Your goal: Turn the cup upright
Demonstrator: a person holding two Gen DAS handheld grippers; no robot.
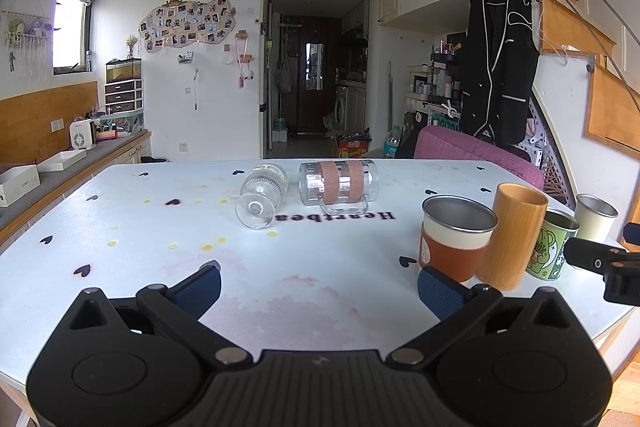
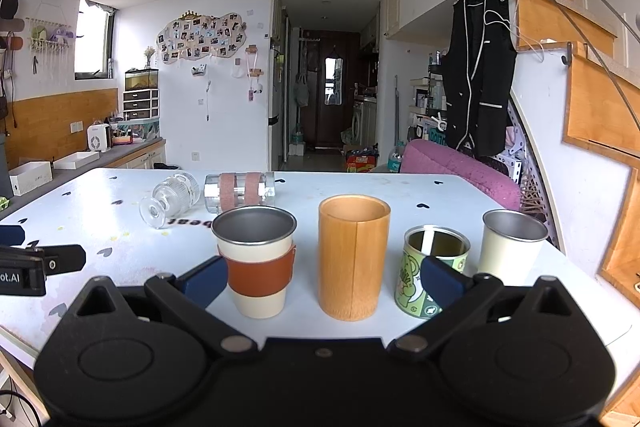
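Note:
Two clear cups lie on their sides at the far middle of the white table (image 1: 132,227): a ribbed footed glass (image 1: 262,195) (image 2: 170,197) and a glass mug with two pink bands (image 1: 339,183) (image 2: 239,190). My left gripper (image 1: 319,285) is open and empty, well short of them near the table's front. My right gripper (image 2: 324,281) is open and empty, just in front of the upright cups. The right gripper's side shows at the right edge of the left wrist view (image 1: 608,263).
Several upright cups stand in a row at the right: a steel cup with brown sleeve (image 1: 456,237) (image 2: 256,259), a bamboo cup (image 1: 512,235) (image 2: 354,255), a green printed can (image 1: 550,245) (image 2: 434,267) and a cream steel cup (image 1: 596,219) (image 2: 512,245). A pink chair (image 1: 476,151) stands behind the table.

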